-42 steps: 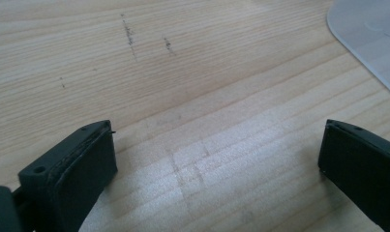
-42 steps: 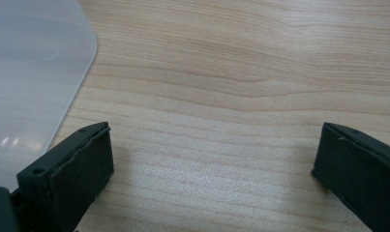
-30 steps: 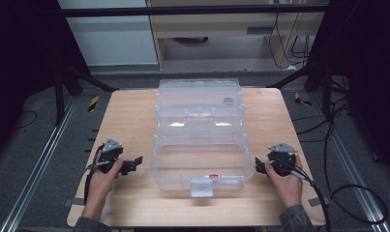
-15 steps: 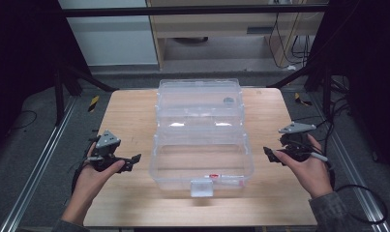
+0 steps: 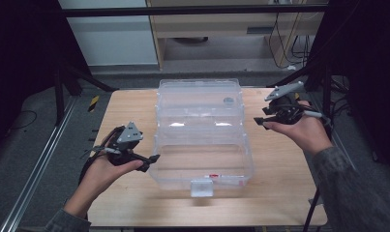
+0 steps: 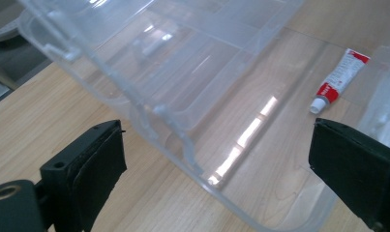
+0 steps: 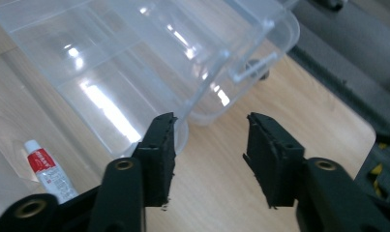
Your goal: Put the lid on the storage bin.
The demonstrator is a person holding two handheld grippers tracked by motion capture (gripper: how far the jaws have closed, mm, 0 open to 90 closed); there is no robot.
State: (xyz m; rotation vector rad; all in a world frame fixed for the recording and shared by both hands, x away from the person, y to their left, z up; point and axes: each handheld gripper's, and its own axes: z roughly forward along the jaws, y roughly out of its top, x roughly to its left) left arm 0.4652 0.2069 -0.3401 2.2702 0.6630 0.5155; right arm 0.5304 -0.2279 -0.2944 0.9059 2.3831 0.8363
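A clear plastic box [image 5: 202, 145] lies open in the middle of the wooden table, its lid folded back toward the far side. A small white and red tube [image 5: 216, 176] lies in its near half, also seen as the tube [image 6: 338, 77] and the tube [image 7: 47, 169]. My left gripper [image 5: 151, 162] hovers at the box's left side; its jaws stand wide open [image 6: 217, 159] and empty over the box wall [image 6: 183, 87]. My right gripper [image 5: 260, 122] is held up beside the lid's right edge. Its jaws [image 7: 209, 145] have just been closing to a narrower gap, with nothing between them.
The table [image 5: 279, 193] has bare wood on both sides of the box and along the front edge. A small dark round item [image 5: 228, 101] shows at the lid's far right. Black frame posts stand at the table's back corners, with grey floor around.
Both hands have lifted off the table beside the box. The right hand has risen and moved toward the far right, next to the lid. The left hand has risen at the box's left side.
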